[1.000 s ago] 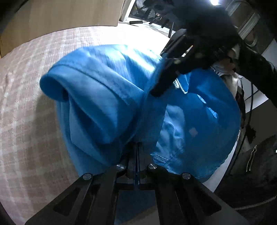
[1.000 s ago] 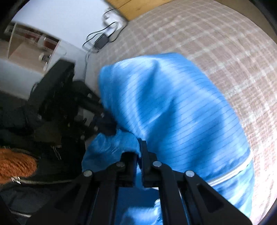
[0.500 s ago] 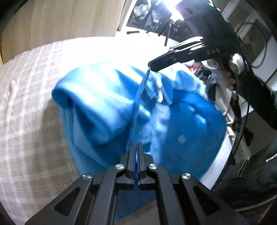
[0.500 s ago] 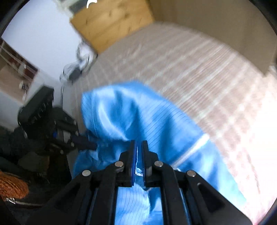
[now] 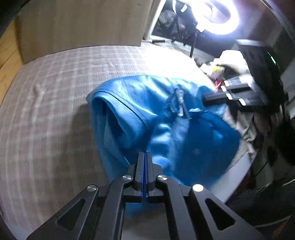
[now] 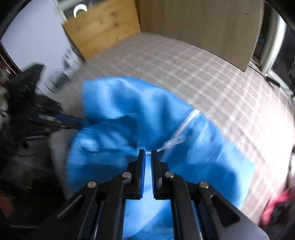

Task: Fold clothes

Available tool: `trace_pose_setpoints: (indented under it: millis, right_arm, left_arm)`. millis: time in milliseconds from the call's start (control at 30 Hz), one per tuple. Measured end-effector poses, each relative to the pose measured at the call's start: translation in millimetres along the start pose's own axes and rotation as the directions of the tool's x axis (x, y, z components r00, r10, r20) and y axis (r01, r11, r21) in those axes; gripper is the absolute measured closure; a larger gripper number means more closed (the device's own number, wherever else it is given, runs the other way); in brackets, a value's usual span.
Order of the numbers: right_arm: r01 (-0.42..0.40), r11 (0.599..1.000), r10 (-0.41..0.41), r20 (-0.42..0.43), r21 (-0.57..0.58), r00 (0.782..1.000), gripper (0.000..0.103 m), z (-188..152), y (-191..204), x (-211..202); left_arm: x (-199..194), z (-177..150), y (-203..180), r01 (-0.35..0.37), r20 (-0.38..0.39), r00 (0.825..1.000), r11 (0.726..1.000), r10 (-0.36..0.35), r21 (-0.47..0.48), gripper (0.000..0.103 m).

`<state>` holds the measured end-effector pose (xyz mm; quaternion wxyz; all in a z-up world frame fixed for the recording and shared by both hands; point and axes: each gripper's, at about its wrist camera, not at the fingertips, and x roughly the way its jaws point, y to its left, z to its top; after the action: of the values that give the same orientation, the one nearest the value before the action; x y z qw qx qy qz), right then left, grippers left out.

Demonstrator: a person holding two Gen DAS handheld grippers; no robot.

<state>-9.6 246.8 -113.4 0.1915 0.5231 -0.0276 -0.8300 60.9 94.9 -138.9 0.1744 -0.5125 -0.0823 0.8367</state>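
A bright blue jacket (image 5: pixel 166 118) with a white zipper (image 6: pixel 184 127) lies bunched on a plaid bedspread (image 5: pixel 55 92). My left gripper (image 5: pixel 144 157) is shut on the jacket's near edge, fabric pinched between its jaws. My right gripper (image 6: pixel 148 154) has its jaws slightly apart over the jacket (image 6: pixel 118 114), with a thin bit of white zipper edge at its tips. Each gripper shows in the other's view: the right one (image 5: pixel 230 94) at the jacket's far right, the left one (image 6: pixel 55 118) at the left. Both views are motion-blurred.
A wooden headboard panel (image 5: pixel 83 27) stands behind the bed. A ring light (image 5: pixel 215 16) glares at the upper right. A pile of clothes and clutter (image 5: pixel 239 73) sits past the bed's right edge. A wooden cabinet (image 6: pixel 103 27) stands by the wall.
Both grippers pulled back and apart, spreading the jacket lower and flatter on the bed. The right gripper's jaws have parted slightly. The left stays clamped on fabric.
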Motion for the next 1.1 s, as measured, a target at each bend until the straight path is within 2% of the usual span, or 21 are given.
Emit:
trace_pose_setpoints:
  millis: [100, 167, 267, 333, 367, 400, 467, 533, 600, 667, 800, 933, 1033, 1100]
  right_arm:
    - [-0.053, 0.998, 0.053, 0.016, 0.024, 0.998, 0.092, -20, 31, -2]
    - [0.021, 0.999, -0.021, -0.005, 0.042, 1.0, 0.092, -34, 36, 2]
    - [0.134, 0.977, -0.141, 0.032, 0.165, 0.99, 0.091, -58, 11, -29]
    - [0.176, 0.956, -0.199, 0.077, 0.235, 0.977, 0.081, -65, 8, -46]
    - [0.215, 0.944, -0.244, 0.088, 0.251, 0.966, 0.071, -66, 8, -52]
    - [0.267, 0.931, -0.297, 0.091, 0.248, 0.95, 0.067, -65, 13, -49]
    - [0.344, 0.91, -0.367, 0.065, 0.23, 0.928, 0.067, -61, 24, -38]
    - [0.334, 0.908, -0.361, 0.067, 0.252, 0.93, 0.067, -59, 28, -31]
    - [0.281, 0.912, -0.319, 0.087, 0.3, 0.944, 0.067, -75, 11, -47]
    - [0.244, 0.907, -0.293, 0.097, 0.344, 0.951, 0.067, -87, 1, -59]
    - [0.266, 0.89, -0.321, 0.095, 0.371, 0.942, 0.067, -96, 1, -69]
    - [0.319, 0.878, -0.368, 0.075, 0.358, 0.927, 0.064, -94, -2, -70]
    - [0.339, 0.878, -0.372, 0.034, 0.337, 0.928, 0.063, -88, -9, -50]
    - [0.334, 0.879, -0.357, 0.004, 0.341, 0.934, 0.063, -86, -14, -38]
  left_arm:
    - [1, -8, -9, -0.003, -0.022, 1.0, 0.997, 0.001, -0.083, 0.091]
    - [13, -10, -17, -0.014, -0.05, 0.999, 0.991, 0.007, -0.133, 0.09]
    - [28, -13, -19, -0.019, -0.067, 0.998, 0.986, 0.008, -0.163, 0.09]
    - [27, -11, -17, -0.023, -0.063, 0.998, 0.983, 0.011, -0.184, 0.091]
    - [25, -10, -18, -0.023, -0.056, 0.998, 0.982, 0.012, -0.186, 0.092]
    - [22, -8, -22, -0.019, -0.044, 0.999, 0.985, 0.012, -0.172, 0.092]
    - [17, 0, -37, -0.007, -0.035, 0.999, 0.993, 0.003, -0.115, 0.092]
    - [19, 6, -62, 0.037, -0.054, 0.998, 0.999, -0.037, -0.007, 0.088]
    - [29, 7, -85, 0.08, -0.097, 0.993, 0.99, -0.068, 0.119, 0.086]
    - [45, 5, -108, 0.121, -0.154, 0.985, 0.959, -0.083, 0.258, 0.085]
    - [75, -2, -137, 0.136, -0.237, 0.971, 0.87, -0.022, 0.474, 0.078]
    - [89, -8, -151, 0.135, -0.255, 0.967, 0.813, 0.018, 0.567, 0.076]
    - [96, -11, -161, 0.147, -0.264, 0.964, 0.773, 0.028, 0.617, 0.068]
    - [103, -11, -165, 0.155, -0.272, 0.962, 0.76, 0.029, 0.631, 0.069]
